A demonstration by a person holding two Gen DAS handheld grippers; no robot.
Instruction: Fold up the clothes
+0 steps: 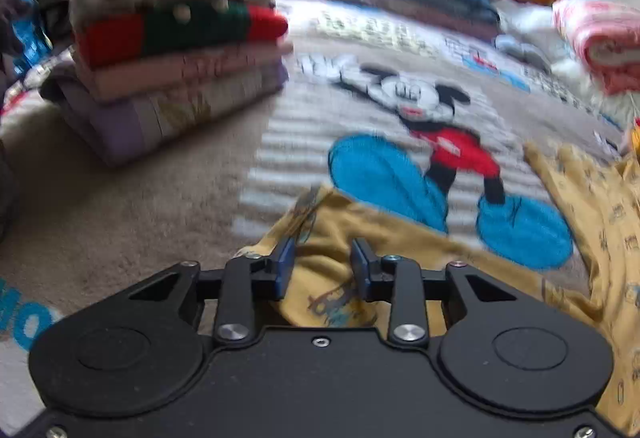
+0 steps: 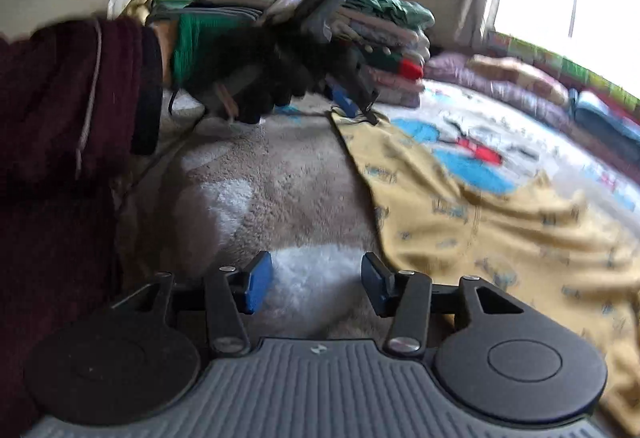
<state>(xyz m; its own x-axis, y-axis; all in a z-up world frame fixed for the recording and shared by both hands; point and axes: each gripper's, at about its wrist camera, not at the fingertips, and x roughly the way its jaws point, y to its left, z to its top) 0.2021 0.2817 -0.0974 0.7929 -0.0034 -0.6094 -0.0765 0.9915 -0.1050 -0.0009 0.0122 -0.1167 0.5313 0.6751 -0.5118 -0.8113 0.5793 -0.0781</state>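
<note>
Motion blur smears folded stack (image 1: 176,38); yellow garment (image 1: 600,222) cut off at right edge

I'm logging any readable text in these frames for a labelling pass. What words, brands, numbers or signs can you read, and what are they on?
"MO": large blue letters on the blanket at the left edge of the left wrist view, cut off.
Grey lettering on the blanket above the cartoon mouse: too blurred to read.
Prints on the yellow garment: too blurred to read.
Small logo on the right claw housing: a mark, not readable as text.
</note>
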